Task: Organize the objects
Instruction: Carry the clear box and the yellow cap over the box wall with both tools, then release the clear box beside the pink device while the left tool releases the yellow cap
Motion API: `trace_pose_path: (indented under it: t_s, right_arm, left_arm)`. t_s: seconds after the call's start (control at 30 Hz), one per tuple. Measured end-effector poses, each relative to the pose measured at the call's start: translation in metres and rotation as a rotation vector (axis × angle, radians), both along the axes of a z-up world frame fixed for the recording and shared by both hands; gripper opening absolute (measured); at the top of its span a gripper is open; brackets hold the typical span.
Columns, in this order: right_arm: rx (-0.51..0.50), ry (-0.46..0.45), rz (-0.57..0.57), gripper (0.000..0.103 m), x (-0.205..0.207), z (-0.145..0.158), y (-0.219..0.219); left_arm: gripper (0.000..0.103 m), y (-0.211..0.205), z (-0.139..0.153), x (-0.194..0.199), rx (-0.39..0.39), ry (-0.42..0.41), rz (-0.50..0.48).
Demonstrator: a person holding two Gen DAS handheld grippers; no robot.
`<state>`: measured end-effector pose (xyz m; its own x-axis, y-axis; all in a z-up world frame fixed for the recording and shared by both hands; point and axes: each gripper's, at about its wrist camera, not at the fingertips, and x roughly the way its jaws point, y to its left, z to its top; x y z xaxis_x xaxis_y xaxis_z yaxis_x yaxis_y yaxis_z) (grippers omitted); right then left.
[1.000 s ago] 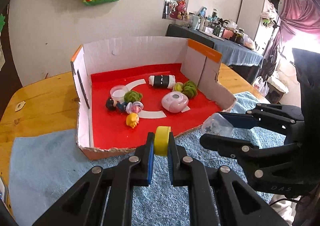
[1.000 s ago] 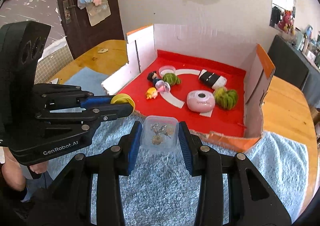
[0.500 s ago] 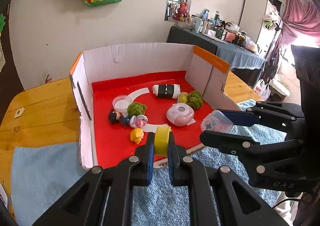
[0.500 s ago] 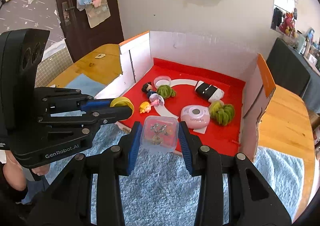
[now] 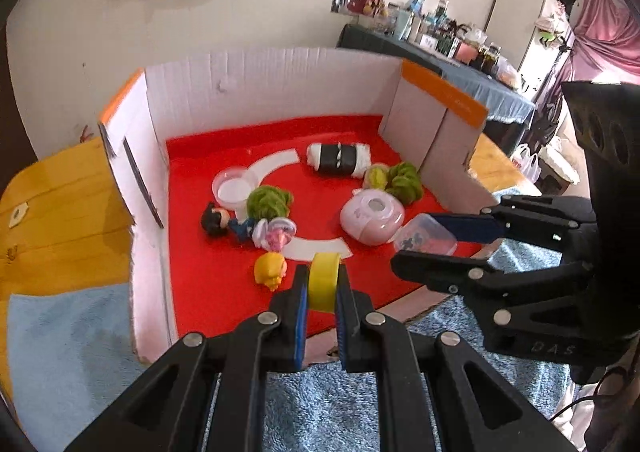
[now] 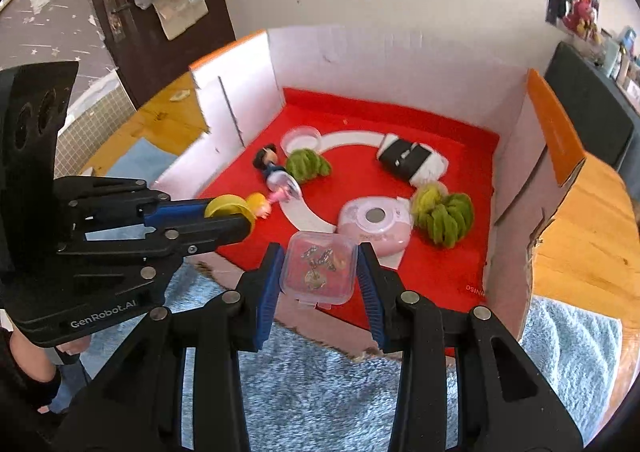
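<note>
Both loads hang over the box [image 5: 276, 99] front edge, apparently mid-delivery: left tongs [image 5: 322, 288] pinch a yellow ring [image 5: 325, 280]; right tongs [image 6: 318, 272] clamp a clear case [image 6: 319, 268]; next, lower and release.

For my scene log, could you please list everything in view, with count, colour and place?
cardboard box: 1, white walls, red floor, on wooden table
towel: 1, blue, under box front
yarn bundles: 2, green, inside box
pink case: 1, box centre
black-and-white roll: 1, box rear
round clear dish: 1, box left
toy figures: 3, box left-front
left tongs: shut on yellow ring
right tongs: shut on clear container
</note>
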<state>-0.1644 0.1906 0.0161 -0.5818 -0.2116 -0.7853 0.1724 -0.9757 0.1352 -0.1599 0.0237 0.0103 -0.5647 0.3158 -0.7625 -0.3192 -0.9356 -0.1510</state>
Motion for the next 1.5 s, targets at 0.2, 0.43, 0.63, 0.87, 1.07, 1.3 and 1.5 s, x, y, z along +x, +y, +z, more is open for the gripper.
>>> trace_pose_path:
  t_s: [0.2, 0.43, 0.63, 0.87, 1.07, 1.3, 1.5]
  right_arm:
    - [0.001, -0.065, 0.013, 0.036, -0.013, -0.010, 0.003]
    - [-0.001, -0.112, 0.019, 0.036, -0.020, -0.020, 0.004]
    - [-0.005, -0.092, 0.002, 0.036, -0.024, -0.024, 0.006]
    - [0.025, -0.052, -0.027, 0.036, -0.028, -0.026, 0.007]
    - [0.044, -0.048, -0.037, 0.036, -0.032, -0.029, 0.009]
    - [0.037, -0.046, -0.037, 0.036, -0.034, -0.029, 0.010]
    - [0.037, -0.044, -0.038, 0.036, -0.035, -0.029, 0.009]
  left_arm:
    - [0.012, 0.000, -0.017, -0.012, -0.007, -0.067, 0.000]
    - [0.012, -0.001, -0.024, -0.019, -0.023, -0.089, 0.003]
    - [0.012, -0.002, -0.026, -0.028, -0.027, -0.088, 0.014]
    - [0.012, -0.003, -0.029, -0.041, -0.019, -0.077, 0.039]
    - [0.012, -0.005, -0.032, -0.049, -0.012, -0.068, 0.059]
    - [0.012, -0.006, -0.032, -0.052, -0.003, -0.067, 0.063]
    - [0.012, -0.006, -0.032, -0.052, -0.007, -0.063, 0.069]
